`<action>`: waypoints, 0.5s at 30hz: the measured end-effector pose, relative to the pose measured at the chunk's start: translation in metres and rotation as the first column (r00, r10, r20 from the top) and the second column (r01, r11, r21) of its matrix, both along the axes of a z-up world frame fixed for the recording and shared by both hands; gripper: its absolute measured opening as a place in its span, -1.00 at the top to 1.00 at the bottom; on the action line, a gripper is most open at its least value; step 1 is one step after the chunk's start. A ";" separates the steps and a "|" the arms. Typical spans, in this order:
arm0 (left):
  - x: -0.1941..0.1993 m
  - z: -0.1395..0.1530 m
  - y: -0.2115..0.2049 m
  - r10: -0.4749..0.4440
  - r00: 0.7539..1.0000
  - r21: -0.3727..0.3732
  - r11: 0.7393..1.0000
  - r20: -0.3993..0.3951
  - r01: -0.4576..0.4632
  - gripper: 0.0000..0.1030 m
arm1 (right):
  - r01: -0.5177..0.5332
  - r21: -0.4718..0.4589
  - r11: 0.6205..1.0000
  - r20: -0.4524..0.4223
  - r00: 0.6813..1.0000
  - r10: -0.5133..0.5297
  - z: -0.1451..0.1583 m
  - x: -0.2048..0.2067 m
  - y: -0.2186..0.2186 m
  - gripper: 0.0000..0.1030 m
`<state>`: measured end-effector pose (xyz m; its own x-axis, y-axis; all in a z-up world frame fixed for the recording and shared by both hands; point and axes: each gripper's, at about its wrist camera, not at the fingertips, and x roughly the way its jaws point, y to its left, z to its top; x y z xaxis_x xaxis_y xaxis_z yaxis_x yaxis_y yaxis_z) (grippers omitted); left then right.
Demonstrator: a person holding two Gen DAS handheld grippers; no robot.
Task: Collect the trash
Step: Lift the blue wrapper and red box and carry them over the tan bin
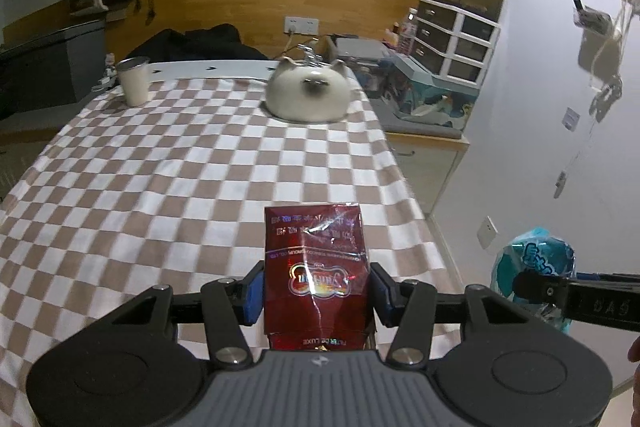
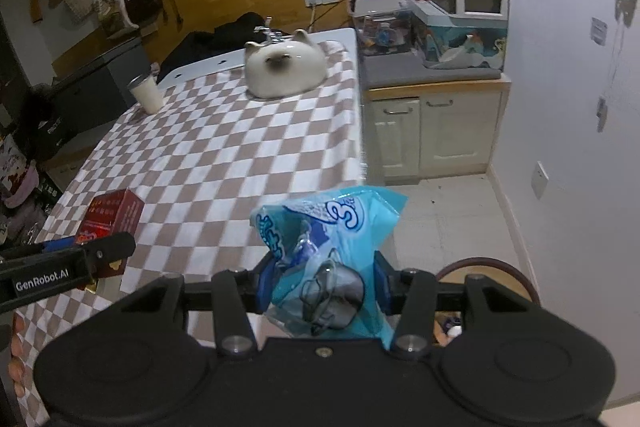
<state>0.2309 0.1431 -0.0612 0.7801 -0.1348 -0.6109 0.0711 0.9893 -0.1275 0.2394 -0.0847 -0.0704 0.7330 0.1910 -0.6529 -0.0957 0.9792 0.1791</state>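
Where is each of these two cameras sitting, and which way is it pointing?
Left wrist view: on the left claw, looking forward and down over the checkered table; it grips a red box; the right claw shows at right.
Right wrist view: on the right claw, facing the table edge and floor; it grips a blue wrapper; fingers show at left.
Both show the cat dish and cup.

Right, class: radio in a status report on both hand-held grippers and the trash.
Left hand-held gripper shut on red box. Right hand-held gripper shut on blue wrapper. Both lifted off the table. Nothing in the way.
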 end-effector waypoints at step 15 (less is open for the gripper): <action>0.043 -0.019 -0.134 -0.067 0.996 -0.005 0.998 -0.062 0.067 -0.02 | 0.064 0.011 0.998 -0.058 0.996 -0.063 -0.023 0.029 -0.139 0.05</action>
